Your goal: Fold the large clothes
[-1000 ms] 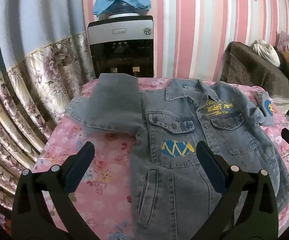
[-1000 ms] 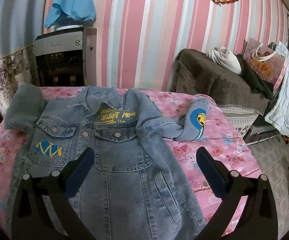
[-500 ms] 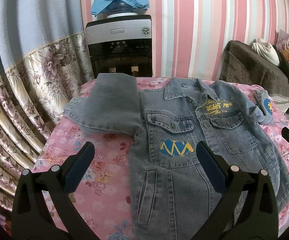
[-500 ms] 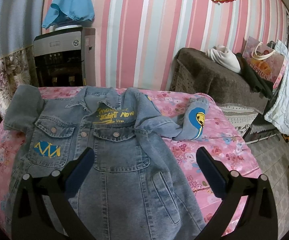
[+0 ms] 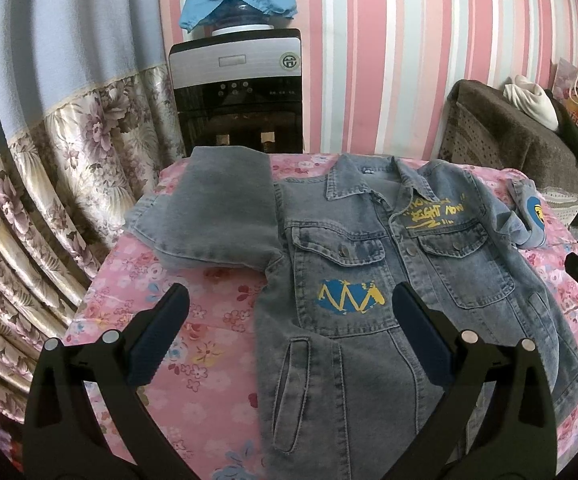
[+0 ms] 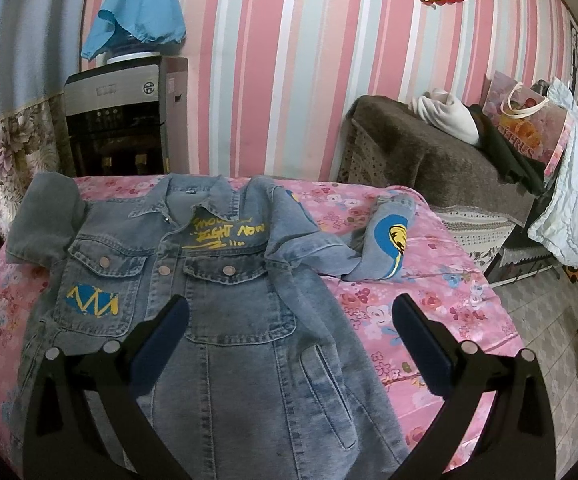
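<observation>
A bed [image 5: 209,344] in a pink floral sheet carries a denim jacket [image 5: 353,352], spread front-up, one sleeve [image 5: 217,216] folded flat, the other sleeve [image 6: 385,236] crumpled.

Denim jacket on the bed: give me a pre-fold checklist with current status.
1. Denim jacket lies front up, buttoned: ok.
2. Left sleeve spread flat: ok.
3. Right sleeve flat: not ok, bunched and twisted.
4. Left gripper open and empty: ok.
5. Right gripper open and empty: ok.
6. Hem edge smooth: cannot tell, hidden behind the grippers.
</observation>
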`<control>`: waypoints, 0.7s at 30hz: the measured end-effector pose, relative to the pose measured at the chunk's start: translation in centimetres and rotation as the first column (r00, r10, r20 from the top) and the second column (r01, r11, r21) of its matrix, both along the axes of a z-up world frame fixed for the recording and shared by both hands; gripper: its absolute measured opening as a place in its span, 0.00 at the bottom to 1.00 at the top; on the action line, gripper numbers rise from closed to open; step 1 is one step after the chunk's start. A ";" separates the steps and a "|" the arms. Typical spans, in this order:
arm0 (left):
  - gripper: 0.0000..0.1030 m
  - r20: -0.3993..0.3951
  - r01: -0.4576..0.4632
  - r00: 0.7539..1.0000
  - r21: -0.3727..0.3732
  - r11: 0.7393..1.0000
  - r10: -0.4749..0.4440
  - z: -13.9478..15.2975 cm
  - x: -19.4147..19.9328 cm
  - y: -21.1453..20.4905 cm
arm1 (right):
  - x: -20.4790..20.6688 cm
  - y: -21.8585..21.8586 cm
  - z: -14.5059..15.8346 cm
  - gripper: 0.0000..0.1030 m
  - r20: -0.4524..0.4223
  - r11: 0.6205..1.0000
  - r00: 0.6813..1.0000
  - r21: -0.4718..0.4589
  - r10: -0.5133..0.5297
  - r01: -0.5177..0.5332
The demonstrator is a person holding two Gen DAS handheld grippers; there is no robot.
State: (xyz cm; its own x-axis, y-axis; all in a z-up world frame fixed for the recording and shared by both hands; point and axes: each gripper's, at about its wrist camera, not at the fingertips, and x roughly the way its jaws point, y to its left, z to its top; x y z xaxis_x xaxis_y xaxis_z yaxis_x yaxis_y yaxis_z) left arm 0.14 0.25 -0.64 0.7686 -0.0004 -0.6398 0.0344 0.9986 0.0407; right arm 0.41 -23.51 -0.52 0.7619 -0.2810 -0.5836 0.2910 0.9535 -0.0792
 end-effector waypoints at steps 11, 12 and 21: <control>0.97 0.003 0.000 1.000 0.002 1.000 0.000 -0.1 0.1 -0.4 | -0.2 -0.4 -0.1 0.99 0.001 1.000 1.000 0.000 -0.003 0.003; 0.97 0.003 0.001 1.000 0.001 1.000 -0.001 0.0 0.1 -0.4 | -0.2 -0.4 -0.1 0.99 0.000 1.000 1.000 0.000 -0.003 0.003; 0.97 0.002 0.001 1.000 0.003 1.000 -0.001 0.1 0.1 -0.5 | -0.1 -0.4 -0.2 0.99 0.000 1.000 1.000 0.001 -0.003 0.003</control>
